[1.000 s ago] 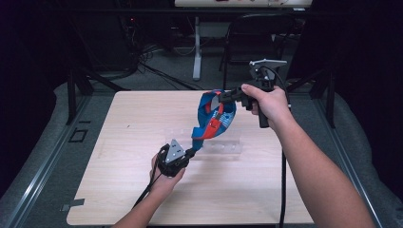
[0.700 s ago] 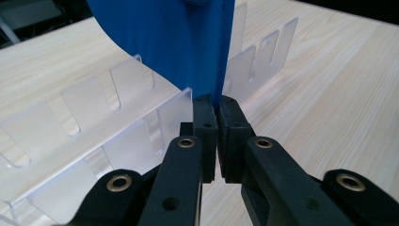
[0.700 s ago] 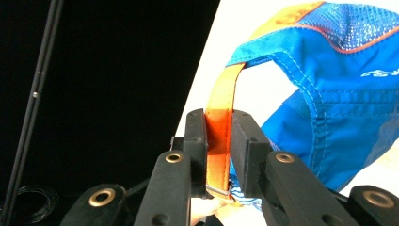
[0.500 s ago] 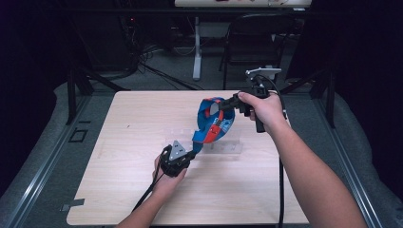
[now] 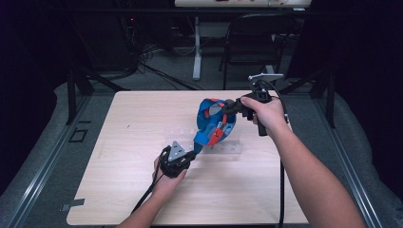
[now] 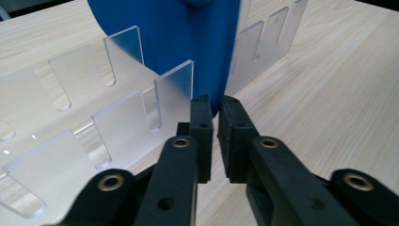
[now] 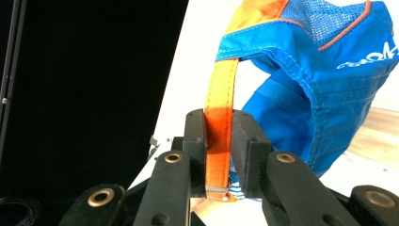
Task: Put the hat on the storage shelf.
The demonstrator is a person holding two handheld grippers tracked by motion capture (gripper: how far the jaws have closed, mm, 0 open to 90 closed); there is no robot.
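Note:
A blue cap (image 5: 214, 121) with orange trim hangs tilted over a clear acrylic rack (image 5: 228, 147) at the table's middle. My right gripper (image 5: 227, 108) holds it from the upper right, shut on the cap's orange strap (image 7: 220, 103), with the blue crown (image 7: 320, 94) hanging beyond. My left gripper (image 5: 194, 153) sits low at the cap's lower left. Its jaws have just been opening: in the left gripper view the left gripper (image 6: 214, 106) stands a little apart, with the tip of the blue brim (image 6: 188, 47) between the jaw tips and the rack's slotted walls (image 6: 122, 122) beside it.
The light wooden table (image 5: 119, 123) has bare room on its left and front. Beyond its far edge stand a dark chair (image 5: 247, 42) and a white table leg (image 5: 196, 52) on grey floor, with cables. Each gripper trails a black cable toward the near edge.
My right hand has come down with the cap, bringing it lower over the rack. The left hand has stayed where it was at the brim.

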